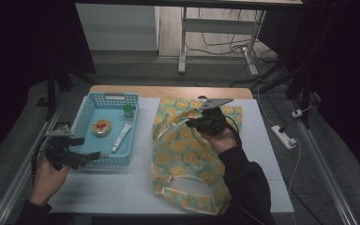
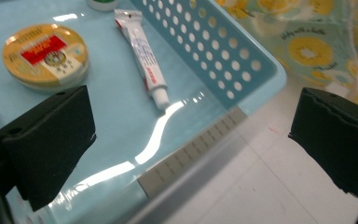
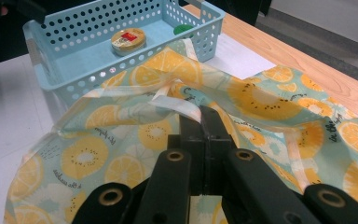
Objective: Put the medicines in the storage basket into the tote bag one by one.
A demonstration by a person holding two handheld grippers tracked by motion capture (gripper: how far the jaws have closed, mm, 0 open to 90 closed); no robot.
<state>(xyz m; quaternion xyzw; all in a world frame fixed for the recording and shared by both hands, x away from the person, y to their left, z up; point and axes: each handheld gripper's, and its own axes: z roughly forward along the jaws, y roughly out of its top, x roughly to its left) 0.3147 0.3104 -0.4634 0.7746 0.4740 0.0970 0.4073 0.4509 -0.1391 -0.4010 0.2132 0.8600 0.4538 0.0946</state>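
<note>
Right gripper (image 3: 204,116): jaws pressed together on a pale strap (image 3: 177,105) of the fruit-print bag (image 3: 265,100). In the high view this gripper (image 1: 197,123) is seen over the upper middle of the bag (image 1: 183,154), with the hand (image 1: 222,138) behind it and a dark sleeve (image 1: 246,187) running to the bottom edge.

Left gripper (image 2: 191,140): jaws held wide apart, nothing between them. It is seen at the near corner of the basket (image 2: 223,51), one jaw over the basket floor, the other over the white table (image 2: 270,186). In the high view it (image 1: 91,157) is placed just at the basket's near edge, held by the left hand (image 1: 49,180).

The bag is spread on the table (image 1: 108,187), right of the basket (image 1: 88,110) and just beside it; its top edge is lifted and bunched at the strap. A printed pattern of yellow fruit slices on pale green is noted.

Inside the basket: a round tin (image 1: 101,127) with a yellow and red lid, a white tube (image 1: 122,137) lying beside it, and a small green-capped item (image 1: 129,111) at the far end, too small to tell. The tin (image 2: 45,55) and the tube (image 2: 144,60) are apart, both flat on the basket floor.

Past the table, a power strip (image 1: 283,137) with its cable is seen on the floor to the right.
</note>
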